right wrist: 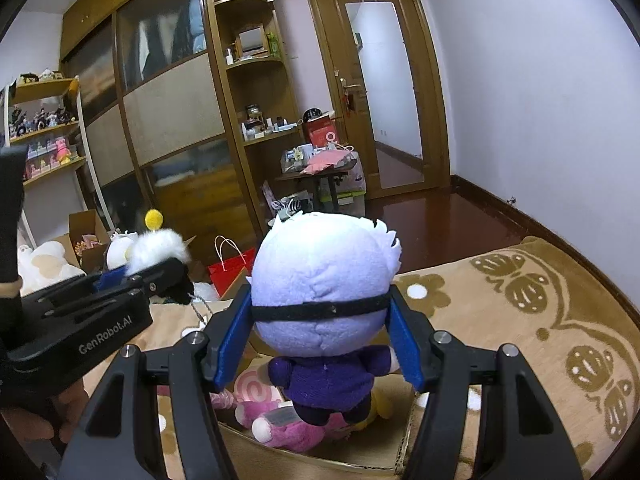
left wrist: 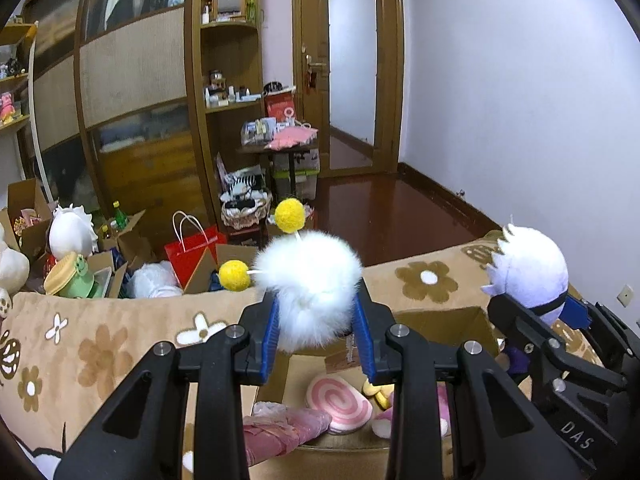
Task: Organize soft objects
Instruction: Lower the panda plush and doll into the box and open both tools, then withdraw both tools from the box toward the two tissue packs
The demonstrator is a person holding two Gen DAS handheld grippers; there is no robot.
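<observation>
My left gripper (left wrist: 316, 332) is shut on a white fluffy plush (left wrist: 308, 280) with two yellow pom-poms on stalks, held above an open cardboard box (left wrist: 448, 320) on the bed. In the box lie a pink spiral plush (left wrist: 340, 404) and other pink soft toys. My right gripper (right wrist: 318, 340) is shut on the head of a white-haired doll (right wrist: 324, 280) in a purple outfit with a black band across its head, hanging over the same box (right wrist: 404, 446). In the left wrist view the doll (left wrist: 528, 268) and right gripper (left wrist: 540, 312) show at the right; in the right wrist view the left gripper (right wrist: 140, 276) shows at the left.
The box stands on a tan bedspread (left wrist: 100, 344) with a flower pattern. Beyond the bed's edge are cardboard boxes with more plush toys (left wrist: 72, 236), a red paper bag (left wrist: 192, 248), a small cluttered table (left wrist: 288, 144), a wooden wardrobe and a door. A hand (right wrist: 44, 420) shows lower left.
</observation>
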